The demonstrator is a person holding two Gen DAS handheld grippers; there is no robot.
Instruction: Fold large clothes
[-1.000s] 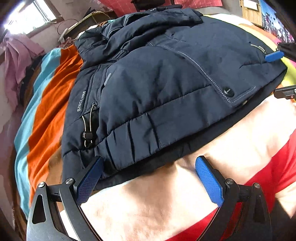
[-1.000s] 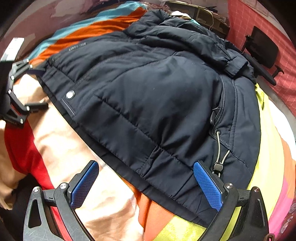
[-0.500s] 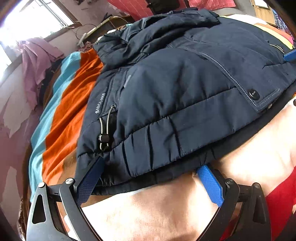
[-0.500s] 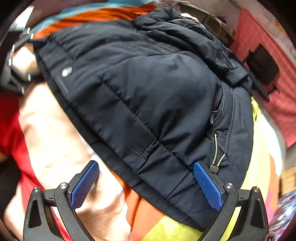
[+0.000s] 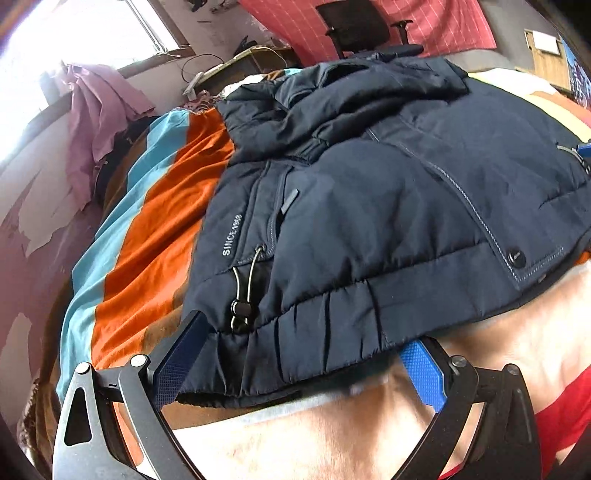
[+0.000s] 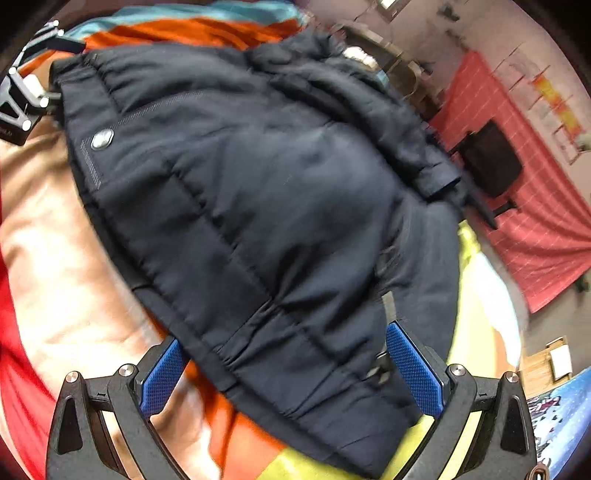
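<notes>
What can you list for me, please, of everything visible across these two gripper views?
jacket: one, navy, padded, spread on the bed, hem toward both grippers
bedspread: one, orange, teal, cream, red and yellow stripes, under the jacket
office chair: one, black, beyond the bed by the red wall
red wall covering: one, gridded, behind the chair
pink cloth: one, hanging near the window
window: one, bright, far left
left gripper: one, black with blue pads, open, straddling the hem's left corner
right gripper: one, black with blue pads, open, straddling the hem's right part
</notes>
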